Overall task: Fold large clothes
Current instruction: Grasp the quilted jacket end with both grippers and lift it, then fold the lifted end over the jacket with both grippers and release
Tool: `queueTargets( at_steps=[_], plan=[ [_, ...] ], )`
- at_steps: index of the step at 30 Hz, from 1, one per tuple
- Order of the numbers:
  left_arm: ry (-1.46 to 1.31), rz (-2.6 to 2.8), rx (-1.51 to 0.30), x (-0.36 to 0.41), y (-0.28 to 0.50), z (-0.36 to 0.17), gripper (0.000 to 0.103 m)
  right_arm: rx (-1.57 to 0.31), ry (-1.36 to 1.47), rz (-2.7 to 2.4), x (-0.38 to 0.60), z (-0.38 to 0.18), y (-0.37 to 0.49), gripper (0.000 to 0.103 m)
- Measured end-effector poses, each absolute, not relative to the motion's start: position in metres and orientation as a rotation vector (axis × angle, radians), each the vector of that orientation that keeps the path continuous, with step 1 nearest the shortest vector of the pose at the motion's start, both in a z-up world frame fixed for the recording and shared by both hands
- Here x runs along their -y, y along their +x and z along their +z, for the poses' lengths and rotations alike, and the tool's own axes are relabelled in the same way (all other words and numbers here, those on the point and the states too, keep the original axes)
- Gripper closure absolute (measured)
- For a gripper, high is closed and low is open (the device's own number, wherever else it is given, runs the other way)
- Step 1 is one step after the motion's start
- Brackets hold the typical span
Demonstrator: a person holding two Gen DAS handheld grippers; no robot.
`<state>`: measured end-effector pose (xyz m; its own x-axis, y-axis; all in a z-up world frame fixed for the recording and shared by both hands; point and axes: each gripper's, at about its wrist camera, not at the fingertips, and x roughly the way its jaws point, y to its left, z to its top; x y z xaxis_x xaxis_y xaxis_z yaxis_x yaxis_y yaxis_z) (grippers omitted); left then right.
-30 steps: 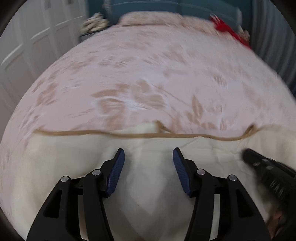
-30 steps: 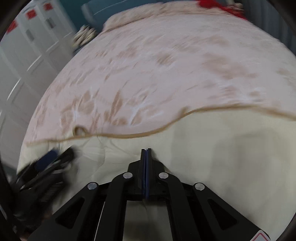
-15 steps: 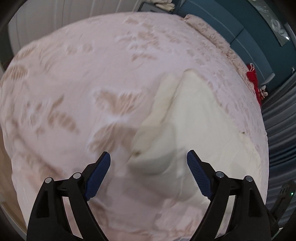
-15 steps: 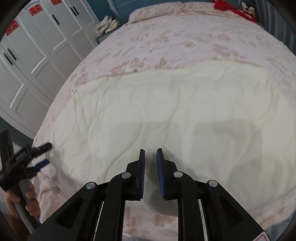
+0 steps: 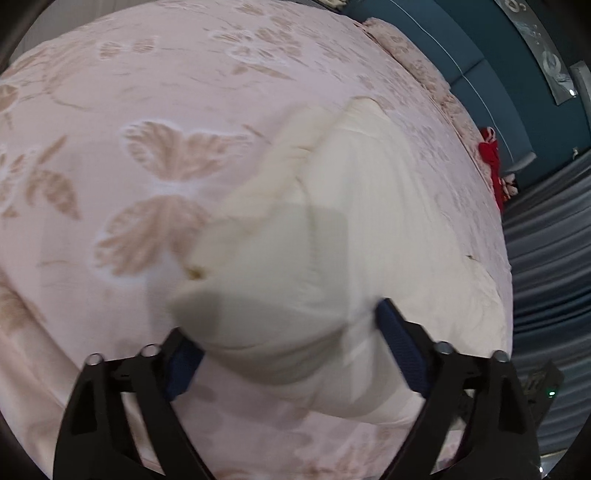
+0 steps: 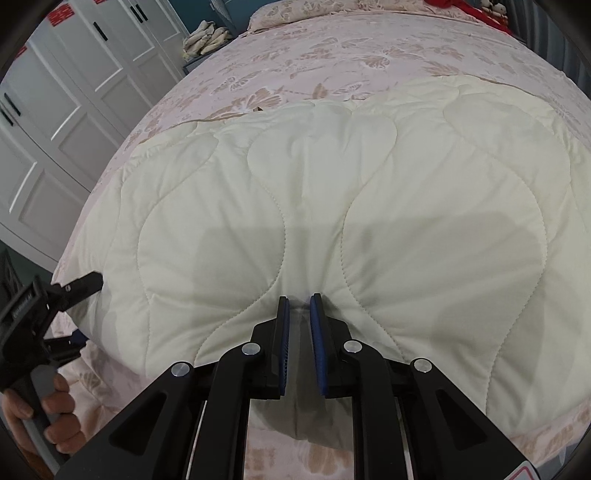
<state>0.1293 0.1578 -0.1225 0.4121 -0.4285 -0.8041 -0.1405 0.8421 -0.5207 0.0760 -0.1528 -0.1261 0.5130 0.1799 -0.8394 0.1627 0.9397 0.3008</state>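
While the cream quilt (image 6: 332, 206) lies folded on the pink flowered bedspread (image 6: 332, 55), both claws are at its near edge. At the far left of the right wrist view stand white wardrobe doors (image 6: 74, 92), and below them the left gripper (image 6: 79, 312) is held by a hand (image 6: 48, 417) at the left corner of the quilt. In its own view, the left gripper (image 5: 291, 332) has its jaws spread wide, with a thick corner of the quilt (image 5: 314, 258) between them; the picture is blurred there, so I cannot tell for sure if the blue pads (image 5: 400, 347) touch the cloth. To the right of this, in the middle of the near edge, the right gripper (image 6: 298, 321) has its jaws only a little apart, with a pinched fold of the quilt gathered in the narrow gap; the stitched seams run toward this point. Far behind, at the head of the bed, a pillow (image 6: 295, 11) lies, and a red cloth (image 6: 469, 9) is at the right corner. Gray curtains (image 5: 546, 236) hang at the right side.
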Motion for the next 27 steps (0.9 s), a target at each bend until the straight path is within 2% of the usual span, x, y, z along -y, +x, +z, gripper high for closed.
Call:
queueTargets(
  at_steps=[1, 2, 4, 6, 11, 20, 27],
  plan=[
    [-0.570, -0.204, -1.146, -0.153, 0.129, -0.119, 0.043, -1.038, 0.359, 0.010, 0.152, -0.126, 0.076, 0.089],
    [-0.560, -0.203, -1.138, -0.150, 0.128, -0.115, 0.047, -1.038, 0.353, 0.011, 0.152, -0.127, 0.077, 0.089],
    [-0.528, -0.218, -1.118, -0.144, 0.126, -0.104, 0.072, -1.038, 0.363, 0.017, 0.153, -0.125, 0.078, 0.089],
    [-0.489, -0.225, -1.089, -0.140, 0.122, -0.086, 0.080, -1.036, 0.439, 0.014, 0.162, -0.115, 0.070, 0.091],
    [-0.479, -0.257, -1.046, -0.138, 0.119, -0.054, 0.083, -1.018, 0.484, 0.071, 0.164, -0.092, 0.030, 0.093],
    [-0.415, -0.328, -0.990, -0.102, 0.092, -0.004, 0.086, -1.072, 0.531, 0.092, 0.161, -0.133, 0.034, 0.098],
    [-0.259, -0.443, -0.924, -0.030, 0.058, 0.033, 0.087, -1.063, 0.658, 0.125, 0.176, -0.148, 0.034, 0.103]
  ],
)
